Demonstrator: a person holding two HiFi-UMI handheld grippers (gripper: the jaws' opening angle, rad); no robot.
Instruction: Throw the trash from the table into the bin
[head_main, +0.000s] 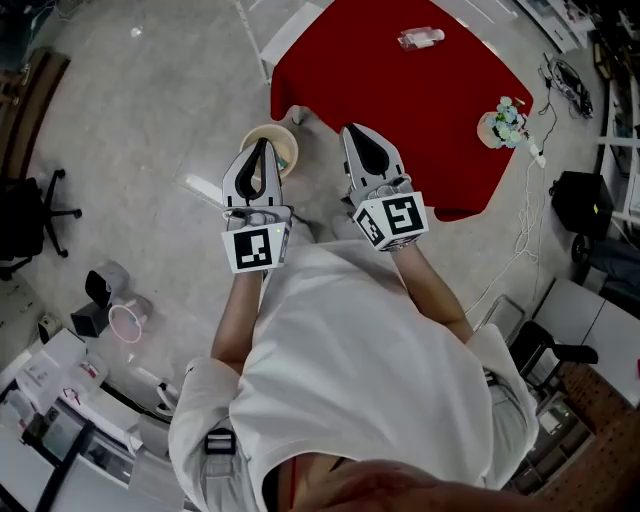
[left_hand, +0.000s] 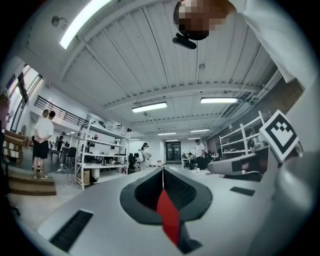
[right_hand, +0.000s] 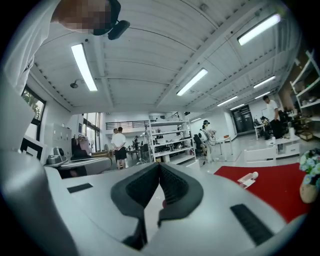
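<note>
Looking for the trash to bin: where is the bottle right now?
In the head view, the bottle lies on the red table near its far end, up and left of the flower pot.

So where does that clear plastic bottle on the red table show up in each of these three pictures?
Head view: the bottle lies near the top edge, right of centre, on the red table.
Left gripper view: not in it.
Right gripper view: the bottle lies at lower right, on the red table.
Shared landmark: the flower vase on that table.
</note>
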